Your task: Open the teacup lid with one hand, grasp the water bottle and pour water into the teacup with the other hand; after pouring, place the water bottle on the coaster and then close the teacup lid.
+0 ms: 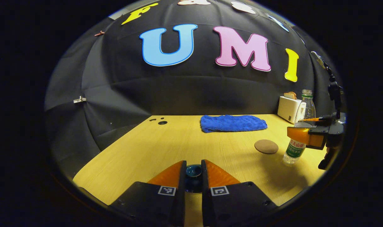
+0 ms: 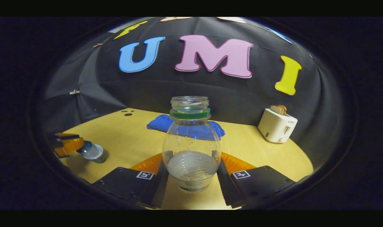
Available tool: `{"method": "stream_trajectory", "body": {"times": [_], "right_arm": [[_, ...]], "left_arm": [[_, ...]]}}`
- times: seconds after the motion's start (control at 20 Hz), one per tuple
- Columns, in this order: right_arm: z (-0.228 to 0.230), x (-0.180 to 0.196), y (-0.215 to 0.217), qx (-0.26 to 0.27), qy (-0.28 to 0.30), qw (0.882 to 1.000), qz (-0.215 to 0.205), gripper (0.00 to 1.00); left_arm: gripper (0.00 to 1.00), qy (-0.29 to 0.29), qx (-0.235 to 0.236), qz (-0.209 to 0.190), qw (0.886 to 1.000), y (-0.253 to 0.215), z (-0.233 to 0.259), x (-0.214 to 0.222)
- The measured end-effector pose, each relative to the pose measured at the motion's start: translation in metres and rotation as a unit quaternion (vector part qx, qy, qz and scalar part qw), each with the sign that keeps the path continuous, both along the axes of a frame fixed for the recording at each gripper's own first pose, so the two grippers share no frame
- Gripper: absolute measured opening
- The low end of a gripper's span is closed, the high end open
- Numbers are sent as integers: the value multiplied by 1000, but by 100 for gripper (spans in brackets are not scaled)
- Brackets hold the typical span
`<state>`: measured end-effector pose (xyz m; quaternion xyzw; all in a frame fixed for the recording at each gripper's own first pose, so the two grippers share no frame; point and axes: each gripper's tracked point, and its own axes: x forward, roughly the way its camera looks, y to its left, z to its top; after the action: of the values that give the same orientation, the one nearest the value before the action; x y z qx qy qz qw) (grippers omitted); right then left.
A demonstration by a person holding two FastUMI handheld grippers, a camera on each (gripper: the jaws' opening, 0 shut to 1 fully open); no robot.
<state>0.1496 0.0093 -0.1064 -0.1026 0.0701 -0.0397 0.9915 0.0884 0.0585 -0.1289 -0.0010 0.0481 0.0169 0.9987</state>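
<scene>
1. The left gripper (image 1: 193,176) pinches the dark blue round knob of the teacup lid (image 1: 193,171) between both orange fingers.
2. The right gripper (image 2: 191,171) clamps the clear plastic water bottle (image 2: 191,148), upright and uncapped, above the wooden table (image 2: 257,154).
3. The round brown coaster (image 1: 266,146) lies just beside the bottle.

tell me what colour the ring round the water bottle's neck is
Green. The ring sits just below the open mouth of the water bottle, clearest in the right gripper view.
</scene>
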Motion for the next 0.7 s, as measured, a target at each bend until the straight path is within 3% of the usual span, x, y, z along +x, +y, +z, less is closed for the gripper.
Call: {"method": "stream_trajectory", "body": {"times": [0.05,0.25,0.3,0.4,0.65,0.7], "right_arm": [[5,3,-1,-26,-4,1000,3,74],[22,14,11,-140,-15,990,26,74],[24,18,17,-173,-20,984,34,70],[20,25,34,-226,-24,973,50,74],[5,37,81,-313,-25,944,97,74],[2,38,88,-335,-27,936,105,74]], "left_arm": [[25,-3,-6,4,1000,4,3,-1],[25,-14,-15,21,1000,27,11,-9],[25,-17,-16,24,999,33,11,-11],[22,-21,-20,29,999,44,13,-15],[25,-34,-26,42,998,80,17,-20],[22,-35,-29,43,998,86,16,-22]]}}
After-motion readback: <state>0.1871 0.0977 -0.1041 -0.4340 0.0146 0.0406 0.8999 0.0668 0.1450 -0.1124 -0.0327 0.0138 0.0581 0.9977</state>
